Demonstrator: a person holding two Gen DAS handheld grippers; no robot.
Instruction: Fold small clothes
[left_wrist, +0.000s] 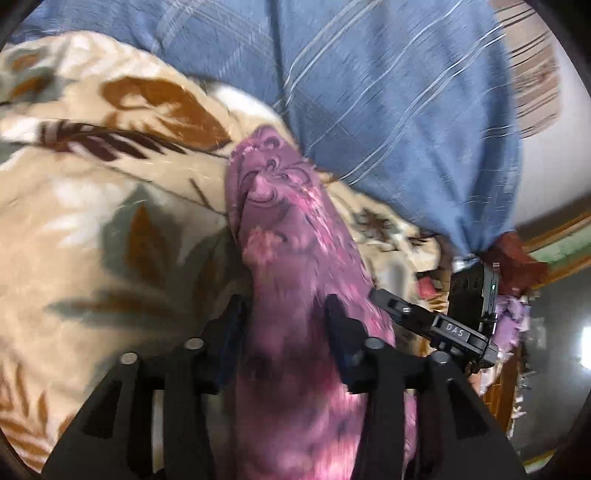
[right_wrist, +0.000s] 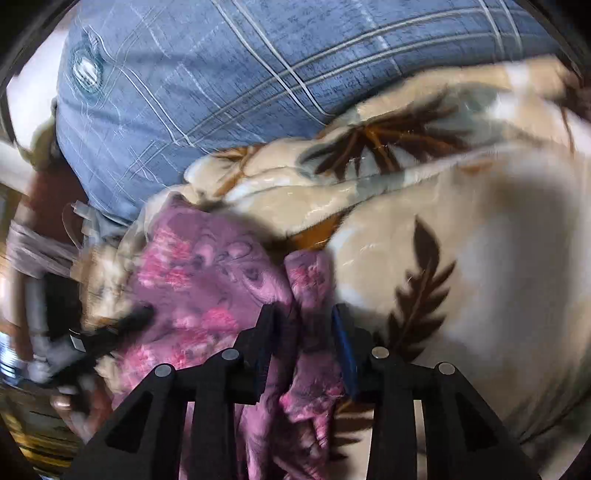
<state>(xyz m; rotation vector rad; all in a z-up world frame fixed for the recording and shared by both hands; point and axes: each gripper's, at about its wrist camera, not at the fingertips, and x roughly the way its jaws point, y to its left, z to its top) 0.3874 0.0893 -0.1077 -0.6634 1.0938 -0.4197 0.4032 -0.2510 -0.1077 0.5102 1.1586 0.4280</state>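
While my left claw (left_wrist: 286, 325) clamps a bunched fold of the purple floral garment (left_wrist: 291, 258), the cloth runs from between its fingers toward 12 o'clock, over the cream leaf-print blanket (left_wrist: 110, 221). My right claw (right_wrist: 303, 332) is closed on another strip of the same garment (right_wrist: 207, 288), most of which spreads toward 10 o'clock on the blanket (right_wrist: 480, 258). A blue plaid shirt (left_wrist: 388, 92) fills 12 to 2 o'clock in the left view, with the right claw's body at 4 o'clock.
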